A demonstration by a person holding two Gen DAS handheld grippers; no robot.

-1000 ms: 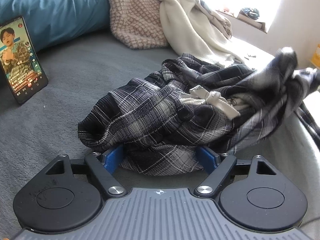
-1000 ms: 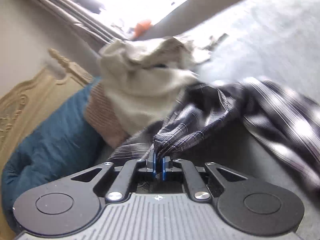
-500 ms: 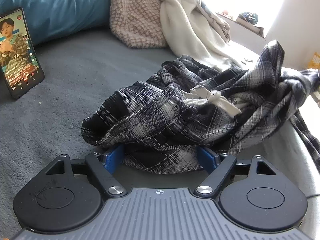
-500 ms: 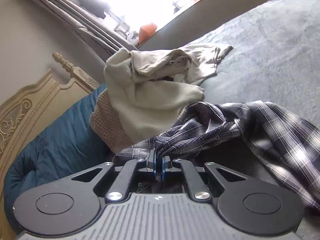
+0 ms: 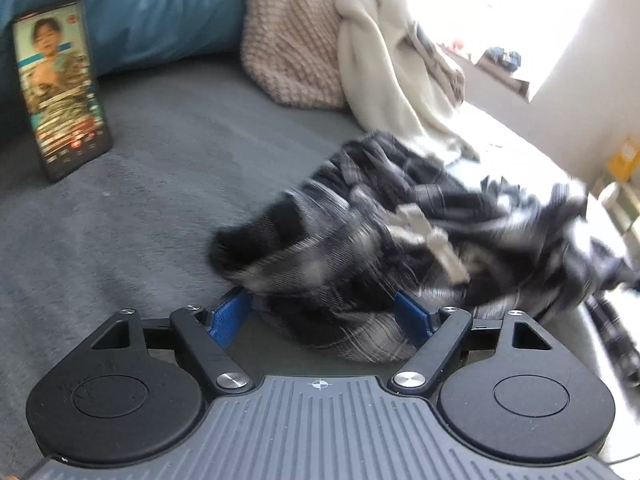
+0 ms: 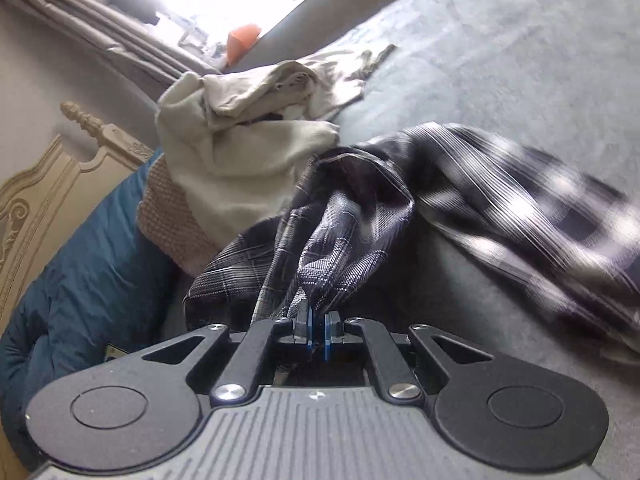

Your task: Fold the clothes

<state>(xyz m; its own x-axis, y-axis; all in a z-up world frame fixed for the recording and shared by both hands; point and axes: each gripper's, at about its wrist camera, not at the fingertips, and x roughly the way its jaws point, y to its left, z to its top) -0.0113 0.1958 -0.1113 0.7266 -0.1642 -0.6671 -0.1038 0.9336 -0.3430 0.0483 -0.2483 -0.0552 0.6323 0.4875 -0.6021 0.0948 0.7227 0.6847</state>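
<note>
Propped at the far left on the grey bed (image 5: 152, 168), against the blue duvet (image 5: 132, 12), stood a phone (image 5: 60, 88), near enough to be knocked flat by a swung sleeve. Lay crumpled mid-bed, unfolded, the plaid shirt (image 5: 400, 240), smeared by motion blur. Sat low just before it the left claw (image 5: 322, 314), blue pads spread wide, a fold of cloth lying between them but not pinched; could have closed on several layers at once and dragged the heap instead of one edge. Behind, piled a knitted top (image 5: 292, 40) and a cream garment (image 5: 380, 68), apt to get snagged if the shirt was flung that way. Further right, pinched nearly together on a thin bunch of shirt stood the right claw (image 6: 317, 330); a narrow hold, likely to slip under a hard tug. Impossible to make out collar, sleeves or hem; washed out the window; cut off the shirt's right end.
</note>
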